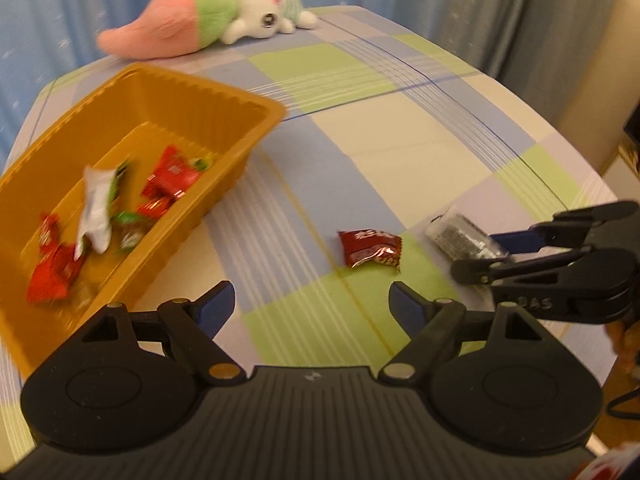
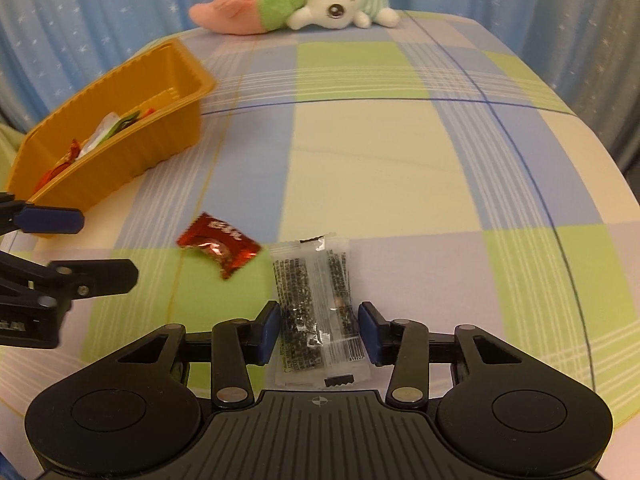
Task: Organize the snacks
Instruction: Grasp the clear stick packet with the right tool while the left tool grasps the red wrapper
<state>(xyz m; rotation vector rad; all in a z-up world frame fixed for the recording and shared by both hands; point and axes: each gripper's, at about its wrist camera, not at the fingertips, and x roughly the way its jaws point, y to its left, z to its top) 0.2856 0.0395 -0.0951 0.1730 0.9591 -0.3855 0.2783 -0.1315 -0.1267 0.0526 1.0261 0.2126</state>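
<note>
An orange plastic tray point(image 1: 224, 96) at the left holds several red, green and white wrapped snacks point(image 1: 96, 204); it also shows in the right wrist view point(image 2: 120, 156). A red wrapped candy point(image 1: 370, 248) point(image 2: 220, 242) lies on the checked cloth. A clear packet with dark print point(image 2: 318, 312) point(image 1: 460, 236) lies to its right. My right gripper point(image 2: 319, 330) is open with its jaws on either side of the clear packet, down at the cloth. My left gripper point(image 1: 312, 304) is open and empty, near the red candy and beside the tray.
A plush rabbit with a pink and green body point(image 1: 208, 16) point(image 2: 304, 0) lies at the far edge of the table. Blue curtains hang behind. The checked cloth point(image 2: 400, 160) covers the rounded table, whose edge drops away at the right.
</note>
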